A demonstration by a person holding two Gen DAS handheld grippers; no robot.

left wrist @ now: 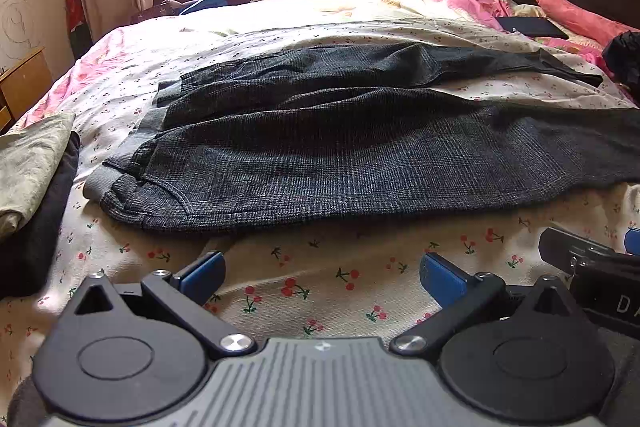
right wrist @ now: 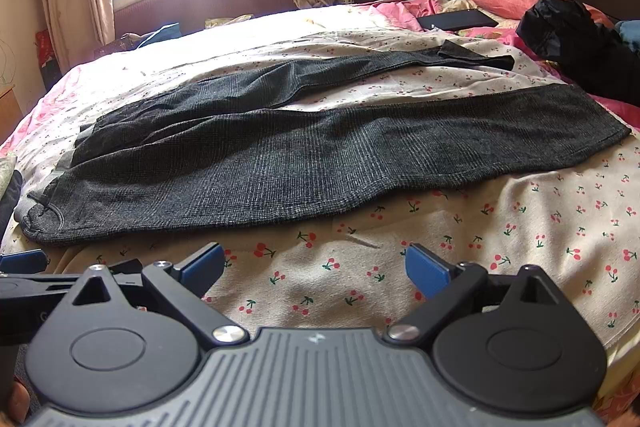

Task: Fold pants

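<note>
Dark grey checked pants (left wrist: 360, 155) lie flat across the cherry-print bedsheet (left wrist: 320, 267), waistband toward the left, legs apart and running right. Left gripper (left wrist: 322, 277) hovers over bare sheet near the pants' close edge, jaws spread, empty. Right gripper (right wrist: 314, 265) likewise spread wide, holding nothing, just short of the near leg.

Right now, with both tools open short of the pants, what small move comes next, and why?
Probably ease the left tool forward to the near waistband. The pants lie flat with legs apart, unfolded, and both tools, the right tool too, are open above the sheet, holding nothing.
</note>
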